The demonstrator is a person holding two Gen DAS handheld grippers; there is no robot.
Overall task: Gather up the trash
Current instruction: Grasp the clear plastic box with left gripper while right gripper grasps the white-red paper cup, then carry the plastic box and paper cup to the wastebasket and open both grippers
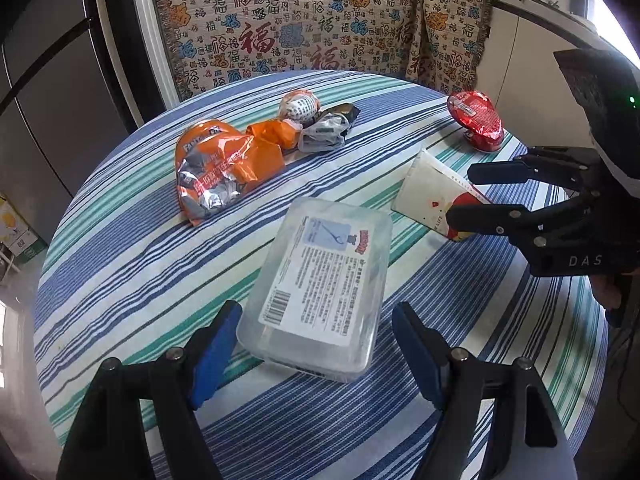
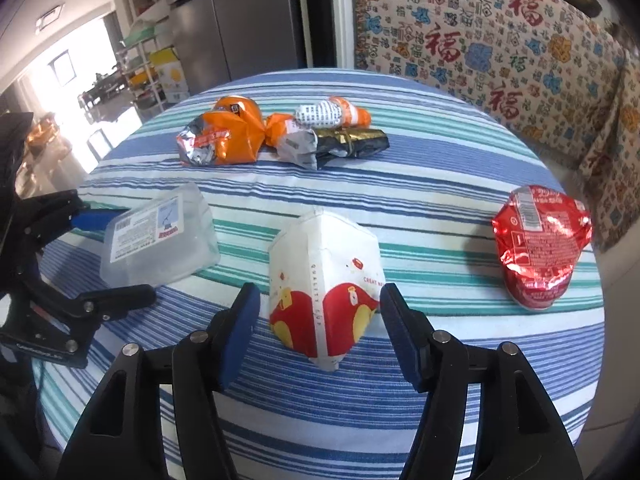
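On the striped table (image 2: 400,208), the right gripper (image 2: 320,332) straddles the flattened paper cup (image 2: 324,280), jaws wide, not gripping. I'd center, then squeeze gently. The left gripper (image 1: 316,344) gapes around the plastic box (image 1: 320,276).

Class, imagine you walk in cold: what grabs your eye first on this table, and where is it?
Probably the shiny red foil cup at the right edge of the striped tablecloth, and the crumpled orange wrapper at the far side. Nearer, the open right gripper flanks a flattened paper cup; the open left gripper flanks a clear plastic box.
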